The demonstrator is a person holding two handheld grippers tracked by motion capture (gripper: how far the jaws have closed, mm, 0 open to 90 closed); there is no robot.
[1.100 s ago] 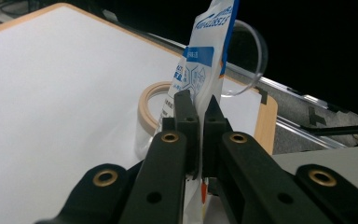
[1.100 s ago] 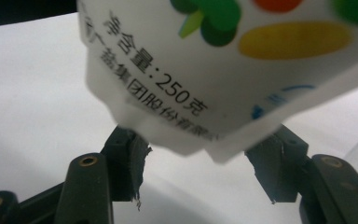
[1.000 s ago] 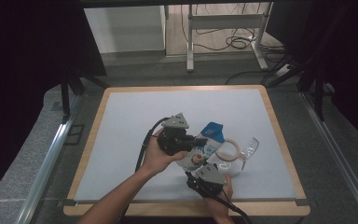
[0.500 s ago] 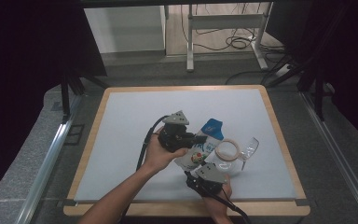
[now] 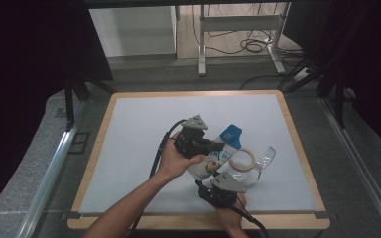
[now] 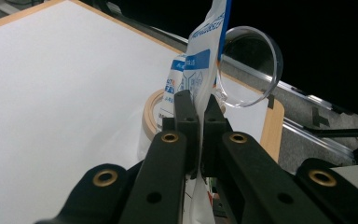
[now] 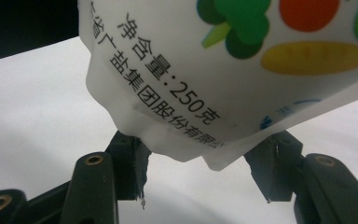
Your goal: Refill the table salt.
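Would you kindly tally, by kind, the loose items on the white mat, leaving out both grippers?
Printed plastic pouch: 1
Tape roll: 1
Clear stemmed glass: 1
Total: 3

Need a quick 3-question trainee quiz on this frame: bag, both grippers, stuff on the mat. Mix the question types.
1. True or false: the left gripper is shut on the white bag.
2. Multiple choice: in the right gripper view, how do the right gripper jaws stand around the bag's lower corner?
A. clamped flat on it
B. apart, one on each side of it
C. shut with nothing between them
3. Fill in: beside the tape ring on the white mat lies a clear ______.

Key: 1 true; 2 B; 3 wine glass. The glass's bowl also appears behind the bag in the left gripper view.
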